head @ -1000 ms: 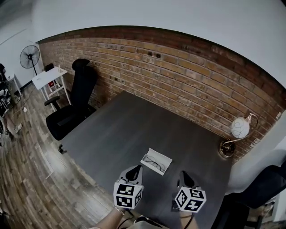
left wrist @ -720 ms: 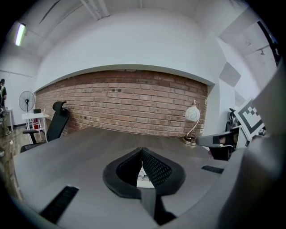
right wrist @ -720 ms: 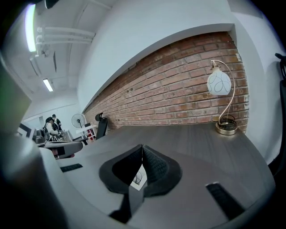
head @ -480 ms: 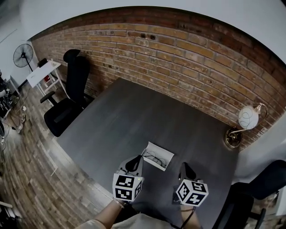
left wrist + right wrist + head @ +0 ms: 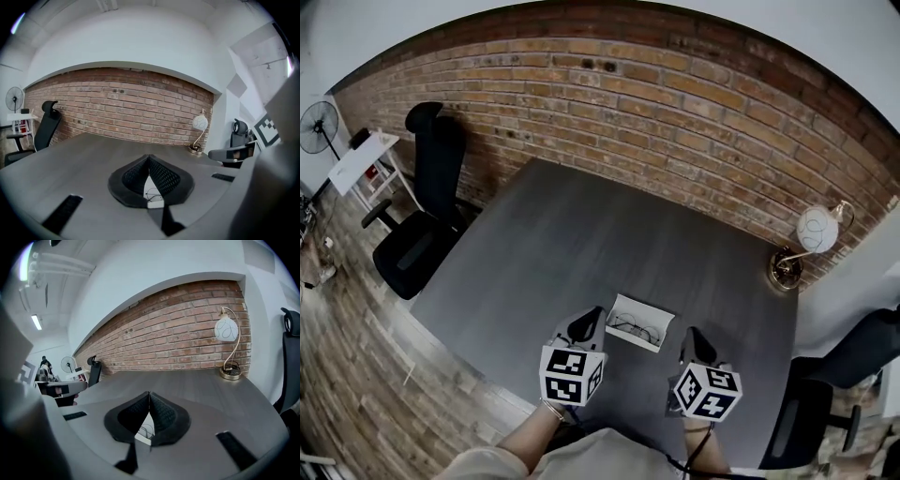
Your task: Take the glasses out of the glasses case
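Glasses (image 5: 633, 330) lie inside the open white glasses case (image 5: 621, 306), which rests on the grey table (image 5: 581, 225) just in front of both grippers. The left gripper (image 5: 592, 317) has its jaws pressed together with nothing between them, and its tip is just beside the left end of the case. The right gripper (image 5: 694, 336) is also closed and empty, near the right end. For the step in hand, I think one gripper must first open its jaws (closed jaws cannot take the thin frame). It should then come down over the bridge and close gently, while the other steadies the case rim. Further out, a lamp (image 5: 811, 239) stands by the brick wall.
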{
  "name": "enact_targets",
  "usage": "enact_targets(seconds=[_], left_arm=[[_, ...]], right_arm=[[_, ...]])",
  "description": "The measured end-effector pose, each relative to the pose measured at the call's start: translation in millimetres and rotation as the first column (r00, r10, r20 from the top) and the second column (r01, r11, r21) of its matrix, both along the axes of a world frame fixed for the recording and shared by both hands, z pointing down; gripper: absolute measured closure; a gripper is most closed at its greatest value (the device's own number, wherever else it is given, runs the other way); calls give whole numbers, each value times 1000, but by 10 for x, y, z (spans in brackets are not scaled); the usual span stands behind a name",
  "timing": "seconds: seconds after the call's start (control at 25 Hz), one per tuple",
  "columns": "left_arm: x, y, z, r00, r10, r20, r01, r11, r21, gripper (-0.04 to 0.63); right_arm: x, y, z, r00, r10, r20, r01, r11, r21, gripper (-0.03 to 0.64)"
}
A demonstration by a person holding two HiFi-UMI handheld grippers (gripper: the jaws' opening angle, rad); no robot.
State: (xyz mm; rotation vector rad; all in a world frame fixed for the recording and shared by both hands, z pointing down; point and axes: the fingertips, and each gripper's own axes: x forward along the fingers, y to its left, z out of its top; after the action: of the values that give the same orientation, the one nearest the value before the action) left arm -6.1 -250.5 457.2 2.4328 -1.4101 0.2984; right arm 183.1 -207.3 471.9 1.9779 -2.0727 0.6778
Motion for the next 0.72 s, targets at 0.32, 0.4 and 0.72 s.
enact_targets(seconds=[0.32,0.4,0.72], left_arm=[[-47,-17,200,1000,28,-8,-29,998,-52,577],[-67,-24,240,1000,22,-11,-23,998,-59,576],[-115,-49,389,1000,-8,-13,7,997,-79,577]], right_arm=[[-85,22,133,1000,26,14,-25,998,-50,584],[-107,40,195,1000,18,23,-16,998,-68,584],[-234,-12,289,995,-78,66,85,990,-113,583]])
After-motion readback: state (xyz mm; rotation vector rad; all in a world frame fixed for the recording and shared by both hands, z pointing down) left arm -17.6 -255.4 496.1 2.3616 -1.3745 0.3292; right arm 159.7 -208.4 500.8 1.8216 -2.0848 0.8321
